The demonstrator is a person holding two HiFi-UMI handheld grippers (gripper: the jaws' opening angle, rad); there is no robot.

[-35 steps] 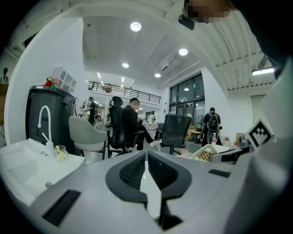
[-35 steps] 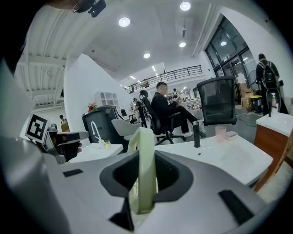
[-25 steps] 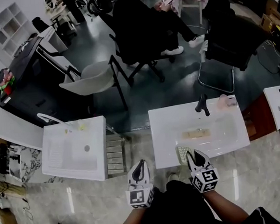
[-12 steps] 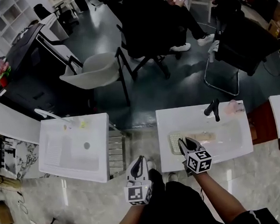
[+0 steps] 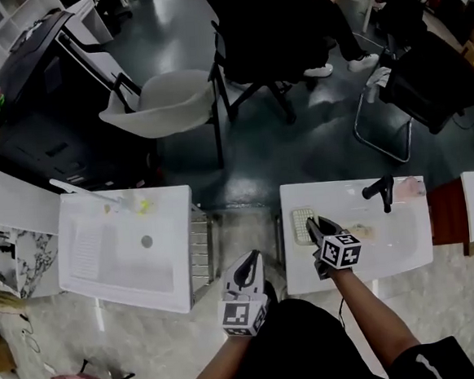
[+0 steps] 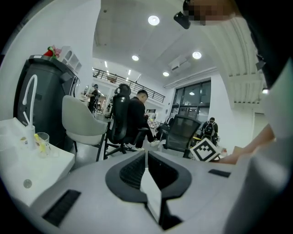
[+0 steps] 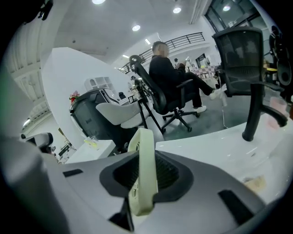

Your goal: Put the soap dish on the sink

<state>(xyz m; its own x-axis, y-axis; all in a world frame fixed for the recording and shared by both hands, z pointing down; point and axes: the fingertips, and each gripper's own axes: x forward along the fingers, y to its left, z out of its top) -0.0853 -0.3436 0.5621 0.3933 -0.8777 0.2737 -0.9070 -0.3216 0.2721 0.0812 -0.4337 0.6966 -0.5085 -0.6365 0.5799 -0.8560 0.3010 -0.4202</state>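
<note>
The soap dish [image 5: 302,223], a pale cream slotted tray, is clamped in my right gripper [image 5: 312,224] and hangs over the left end of the white right-hand sink [image 5: 405,249]. In the right gripper view the soap dish [image 7: 142,169] stands on edge between the jaws, which are shut on it, above the sink's white top [image 7: 215,137]. The black faucet [image 7: 256,109] rises to the right. My left gripper [image 5: 249,267] hovers over the floor between the two sinks. Its jaws [image 6: 146,157] are shut with nothing in them.
A tan lump [image 5: 360,234] lies in the right basin, with a pink item [image 5: 408,186] by the black faucet [image 5: 382,189]. A second white sink [image 5: 87,258] stands to the left, a slatted rack [image 5: 200,245] between them. Chairs [image 5: 165,100] and a seated person stand beyond.
My right gripper has carried the soap dish from the sink's front edge forward and down over its left end. The left gripper has moved forward a little, still shut.
</note>
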